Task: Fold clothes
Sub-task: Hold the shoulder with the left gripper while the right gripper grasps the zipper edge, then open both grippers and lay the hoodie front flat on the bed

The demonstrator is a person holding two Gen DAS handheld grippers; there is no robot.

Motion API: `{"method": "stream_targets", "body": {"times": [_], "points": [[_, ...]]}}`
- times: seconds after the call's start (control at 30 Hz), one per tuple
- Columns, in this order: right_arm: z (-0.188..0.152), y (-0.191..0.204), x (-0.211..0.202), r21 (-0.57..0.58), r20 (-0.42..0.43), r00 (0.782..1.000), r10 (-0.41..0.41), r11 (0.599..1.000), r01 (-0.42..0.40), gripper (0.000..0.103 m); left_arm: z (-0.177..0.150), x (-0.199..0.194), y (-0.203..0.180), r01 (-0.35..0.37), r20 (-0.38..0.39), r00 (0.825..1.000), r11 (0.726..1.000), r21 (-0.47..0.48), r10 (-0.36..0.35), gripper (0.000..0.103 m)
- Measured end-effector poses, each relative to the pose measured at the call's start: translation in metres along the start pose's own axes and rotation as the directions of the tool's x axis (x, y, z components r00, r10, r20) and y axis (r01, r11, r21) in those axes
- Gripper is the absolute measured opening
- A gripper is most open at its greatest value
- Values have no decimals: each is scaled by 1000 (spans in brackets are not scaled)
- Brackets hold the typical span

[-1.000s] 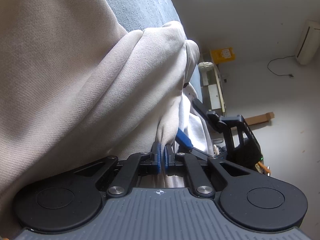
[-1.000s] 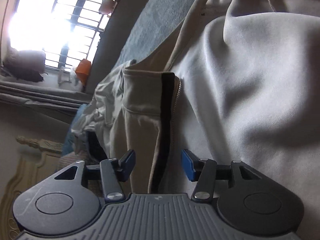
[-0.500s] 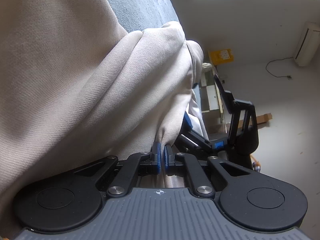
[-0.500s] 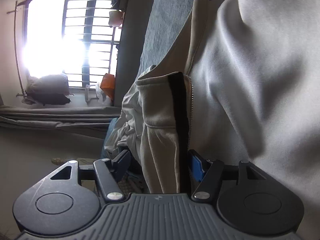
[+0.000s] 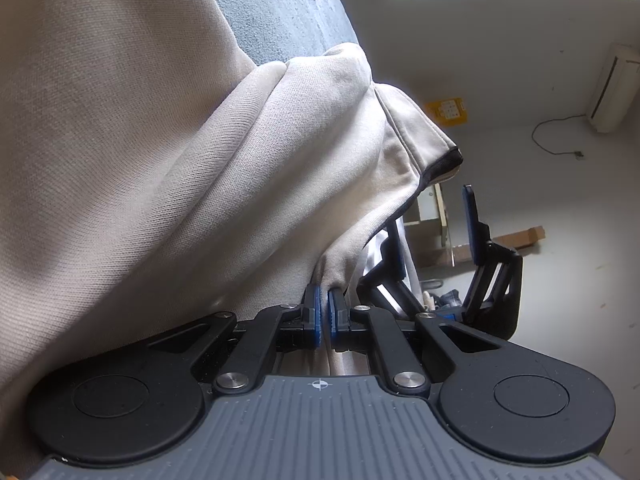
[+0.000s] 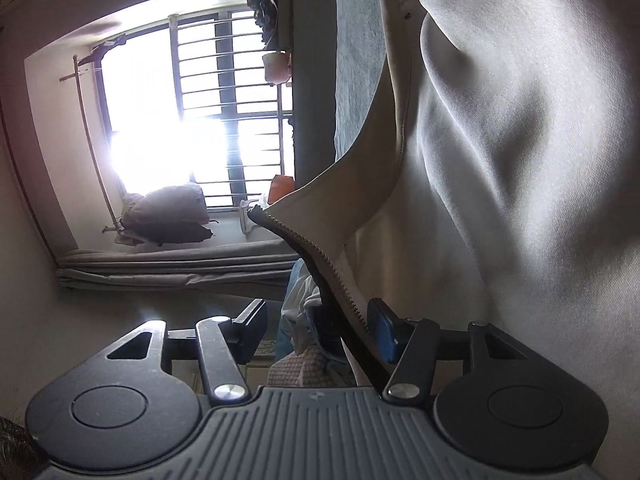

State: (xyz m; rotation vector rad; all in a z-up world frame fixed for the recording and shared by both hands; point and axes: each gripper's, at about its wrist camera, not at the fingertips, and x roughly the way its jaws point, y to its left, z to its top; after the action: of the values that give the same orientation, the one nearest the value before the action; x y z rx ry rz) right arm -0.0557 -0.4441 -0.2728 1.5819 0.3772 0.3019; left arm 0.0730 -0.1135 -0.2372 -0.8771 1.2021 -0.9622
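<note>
Left gripper (image 5: pixel 324 316) jaws clamp beige jacket (image 5: pixel 168 168) fold at 12 o'clock; right gripper (image 6: pixel 318 334) jaws, just closing, gape around zipper edge (image 6: pixel 320 264).

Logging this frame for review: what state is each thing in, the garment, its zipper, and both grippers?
Jacket: beige, unfolded, draped and bunched over the blue surface, one fold pinched.
Zipper: undone, its edge hanging free between the right gripper's fingers.
Left gripper: shut on the jacket.
Right gripper: open, jaws just closing a little, pads not clamped on the zipper edge.
</note>
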Motion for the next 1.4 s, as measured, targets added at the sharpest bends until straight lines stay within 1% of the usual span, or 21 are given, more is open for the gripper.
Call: {"method": "stream_targets", "body": {"times": [0.1,0.23,0.33,0.43,0.47,0.6,0.67,0.73,0.77,0.83,0.9,0.97,1.03,1.1,1.13,1.17,1.2,1.23,1.3,1.4], "points": [[0,0,-1,-11,5,1000,-1,1000,1,55,1,1,-1,-2,0,1000,1000,1,2,6],[-1,3,0,-44,-11,1000,-9,999,8,50,2,2,-2,-1,1,1000,1000,0,1,6],[-5,10,2,-86,-37,999,-15,996,12,48,2,4,-3,-3,1,1000,1000,1,3,6],[-6,16,5,-135,-58,998,-37,990,29,45,3,4,-3,0,0,1000,1000,0,0,6],[-7,18,7,-159,-65,997,-48,987,37,43,3,5,-3,0,0,1000,1000,0,0,6],[-10,31,12,-296,-74,987,-144,948,116,39,4,7,-5,1,-1,1000,1000,2,-1,6],[-11,37,17,-352,-82,980,-180,925,141,33,5,7,-5,2,0,1000,1000,3,-2,6],[-15,46,21,-408,-89,976,-200,901,148,29,5,8,-5,3,0,1000,1000,6,-3,6],[-18,50,23,-437,-89,974,-207,887,148,23,6,9,-4,3,0,1000,1000,7,-3,7],[-23,60,26,-487,-83,972,-219,860,152,19,7,10,-4,3,1,1000,1000,10,-3,7],[-26,66,26,-519,-56,972,-230,838,168,14,8,11,-4,5,1,1000,1000,14,-5,7],[-26,71,23,-526,-23,973,-231,830,184,6,8,9,-3,11,-2,1000,1000,19,-11,7],[-25,75,18,-534,9,973,-233,821,202,5,8,8,-4,12,-4,1000,1000,27,-11,7],[-26,82,13,-559,37,967,-250,797,228,4,9,5,-8,3,-3,1000,999,41,-3,7],[-27,87,12,-582,53,961,-271,774,251,4,9,4,-11,-3,0,1000,999,51,3,9],[-30,93,11,-611,71,952,-297,742,277,4,10,1,-15,-9,9,1000,997,76,8,13],[-32,101,12,-648,91,941,-325,698,304,4,10,-2,-20,-16,19,1000,994,104,14,14],[-35,109,13,-689,118,927,-356,643,334,4,11,-5,-25,-19,26,1000,990,137,16,15],[-41,127,17,-762,170,898,-406,524,381,4,11,-9,-38,-46,48,998,974,224,36,15],[-51,154,31,-853,243,854,-461,318,414,3,12,-8,-55,-94,75,995,935,341,73,15]]}}
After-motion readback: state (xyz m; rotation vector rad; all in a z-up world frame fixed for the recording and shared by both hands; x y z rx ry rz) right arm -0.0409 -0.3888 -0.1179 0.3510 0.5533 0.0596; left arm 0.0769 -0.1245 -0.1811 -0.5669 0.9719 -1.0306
